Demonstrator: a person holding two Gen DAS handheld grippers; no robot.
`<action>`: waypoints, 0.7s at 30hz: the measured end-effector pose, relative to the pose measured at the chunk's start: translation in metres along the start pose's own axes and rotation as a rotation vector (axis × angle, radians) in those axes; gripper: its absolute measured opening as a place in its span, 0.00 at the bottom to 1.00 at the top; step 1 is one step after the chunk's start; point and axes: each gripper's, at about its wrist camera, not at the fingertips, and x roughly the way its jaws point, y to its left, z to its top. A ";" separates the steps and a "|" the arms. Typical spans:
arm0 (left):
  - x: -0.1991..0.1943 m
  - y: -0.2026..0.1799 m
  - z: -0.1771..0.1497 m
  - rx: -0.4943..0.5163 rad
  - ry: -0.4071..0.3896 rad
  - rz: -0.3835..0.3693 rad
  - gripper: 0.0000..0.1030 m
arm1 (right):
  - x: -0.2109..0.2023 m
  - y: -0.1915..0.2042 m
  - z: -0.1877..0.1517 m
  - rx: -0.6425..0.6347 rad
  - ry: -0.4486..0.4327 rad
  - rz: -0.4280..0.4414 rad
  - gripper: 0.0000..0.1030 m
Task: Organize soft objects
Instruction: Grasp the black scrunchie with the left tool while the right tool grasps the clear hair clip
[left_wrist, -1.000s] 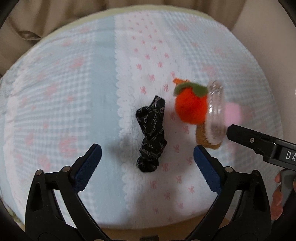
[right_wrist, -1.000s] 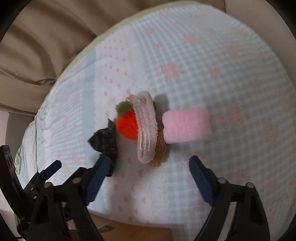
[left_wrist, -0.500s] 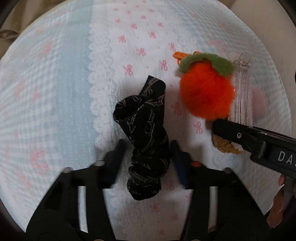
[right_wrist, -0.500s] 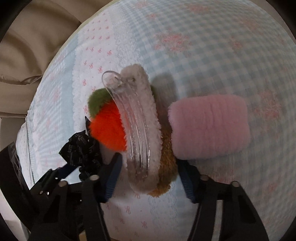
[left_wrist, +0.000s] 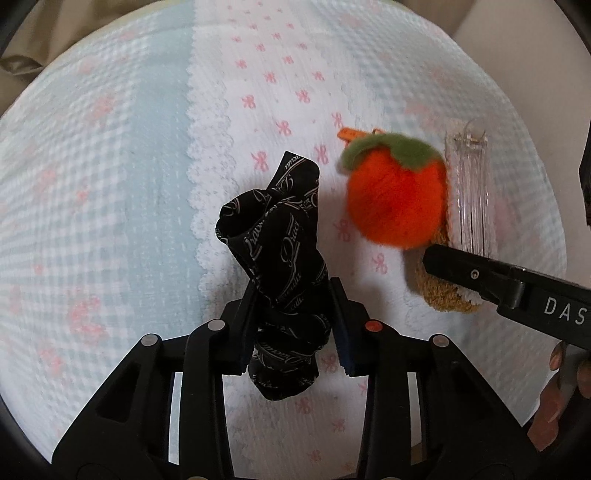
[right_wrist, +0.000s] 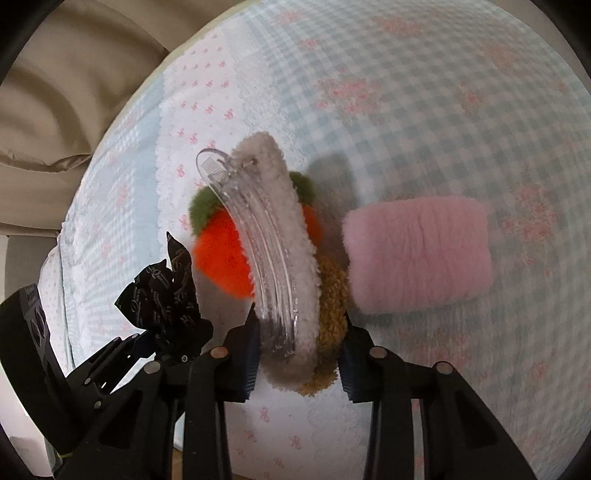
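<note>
Soft objects sit on a padded surface under a quilted cover (left_wrist: 129, 155): pale blue gingham panels, a white strip with pink bows, scalloped lace seams. Beige draped fabric (right_wrist: 55, 92) lies behind it at upper left. Black scrunchie (left_wrist: 280, 251), satiny with white script print, twisted and standing tall; left gripper (left_wrist: 293, 325) has its blue pads pressed into its lower part from both sides. Just right of it, orange plush fruit (left_wrist: 395, 203), fuzzy ball with green felt leaves and an orange tag. Touching that, a fleecy hair clip (right_wrist: 295, 266): clear ribbed plastic claw on a curved grey-white pile strip with a tan looped end. Right gripper (right_wrist: 299, 354) pinches the clip's near end, pads on either side. Right wrist view alone shows the pink fluffy roll (right_wrist: 417, 254), short cylinder lying just right of the clip; whether they touch, can't tell. Left wrist view shows the clip edge-on and one right-gripper finger across its lower end.
</note>
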 end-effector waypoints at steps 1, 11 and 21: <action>-0.004 0.000 0.000 -0.002 -0.008 0.000 0.31 | -0.004 0.000 -0.001 0.001 -0.006 0.006 0.32; -0.074 -0.009 -0.002 -0.013 -0.090 0.009 0.31 | -0.053 0.007 -0.008 -0.019 -0.074 0.041 0.32; -0.167 -0.026 -0.015 -0.024 -0.202 0.025 0.31 | -0.130 0.030 -0.027 -0.089 -0.157 0.065 0.32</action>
